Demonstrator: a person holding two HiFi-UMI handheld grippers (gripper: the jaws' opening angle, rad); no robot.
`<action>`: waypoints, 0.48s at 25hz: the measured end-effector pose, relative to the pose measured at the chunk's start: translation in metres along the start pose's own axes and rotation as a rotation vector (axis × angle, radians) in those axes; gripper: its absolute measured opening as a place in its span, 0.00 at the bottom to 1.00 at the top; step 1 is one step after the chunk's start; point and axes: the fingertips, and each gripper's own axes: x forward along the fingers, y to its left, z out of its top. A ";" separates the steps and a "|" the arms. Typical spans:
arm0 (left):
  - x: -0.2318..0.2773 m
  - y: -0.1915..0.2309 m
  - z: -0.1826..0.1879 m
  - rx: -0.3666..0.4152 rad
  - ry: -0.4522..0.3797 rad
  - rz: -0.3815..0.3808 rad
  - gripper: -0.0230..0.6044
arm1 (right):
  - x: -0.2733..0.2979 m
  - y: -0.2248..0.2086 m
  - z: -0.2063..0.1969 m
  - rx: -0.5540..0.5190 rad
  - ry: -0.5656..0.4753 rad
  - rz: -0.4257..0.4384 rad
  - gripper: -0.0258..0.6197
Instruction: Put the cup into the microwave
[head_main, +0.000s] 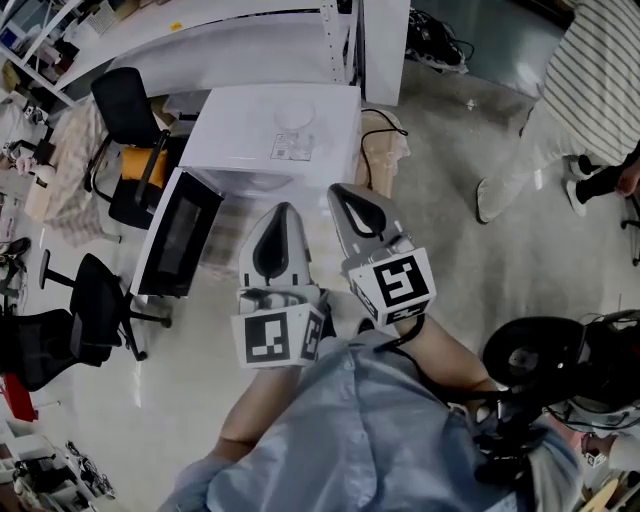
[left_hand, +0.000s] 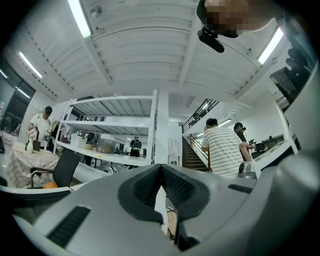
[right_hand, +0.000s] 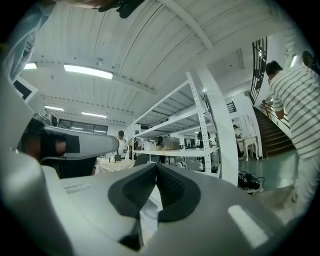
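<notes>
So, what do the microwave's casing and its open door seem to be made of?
The casing: probably white painted sheet metal, judging from its flat, smooth top. The open door: a dark window, glass or plastic, in a black frame; I cannot tell which.

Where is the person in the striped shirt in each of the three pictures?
Head view: the person in the striped shirt stands top right.
Left gripper view: right of centre, by the stairs.
Right gripper view: far right edge.
Shared landmark: the white pillar, left of the person in all three.
</notes>
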 end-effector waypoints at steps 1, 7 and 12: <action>0.004 0.006 -0.001 -0.005 0.001 -0.002 0.05 | 0.007 0.001 -0.002 -0.002 0.007 -0.002 0.04; 0.031 0.053 -0.011 -0.030 0.021 -0.005 0.05 | 0.058 0.007 -0.023 -0.003 0.056 -0.013 0.05; 0.058 0.090 -0.029 -0.045 0.061 -0.001 0.05 | 0.096 0.006 -0.047 0.017 0.103 -0.032 0.07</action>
